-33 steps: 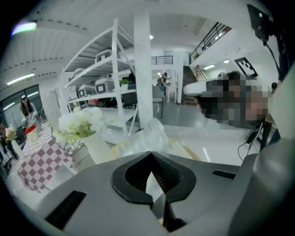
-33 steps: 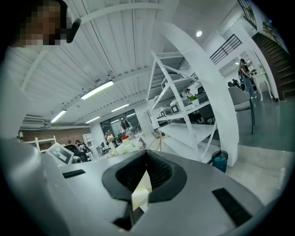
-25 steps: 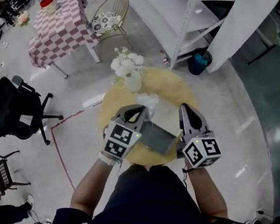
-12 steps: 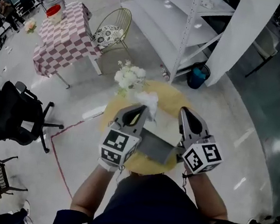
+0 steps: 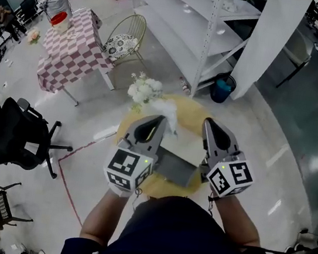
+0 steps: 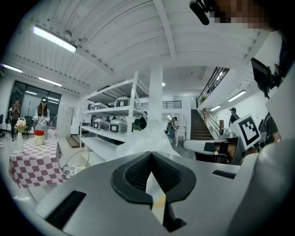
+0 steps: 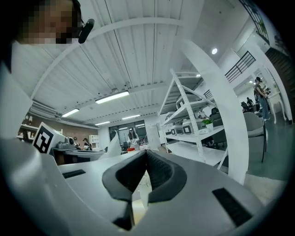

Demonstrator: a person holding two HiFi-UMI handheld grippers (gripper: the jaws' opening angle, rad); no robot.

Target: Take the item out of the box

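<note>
**Both claws clenched over a round table**

Pale concrete floor of a big hall, and in the middle a round yellow table (image 5: 200, 109).

Left gripper (image 5: 159, 119) clenched, tips pressed onto a white crinkled item (image 5: 168, 112). Item seen just beyond the far left corner of the box (image 5: 173, 168); not possible to say whether touching the box or clear of it.

Right gripper (image 5: 209, 124) clenched too, tips together at the right side of the box. Only a pale strip visible in the slit behind the tips; not possible to say if anything is pinched there.

Box between the two grippers, on the near part of the table, grey near side and pale far side.

White flowers (image 5: 144, 88) at the far left edge of the table. Farther away, white shelving (image 5: 187, 15). Far left, a checked table (image 5: 71, 39) and a gold chair (image 5: 125, 27). At left, a black office chair (image 5: 13, 134).
</note>
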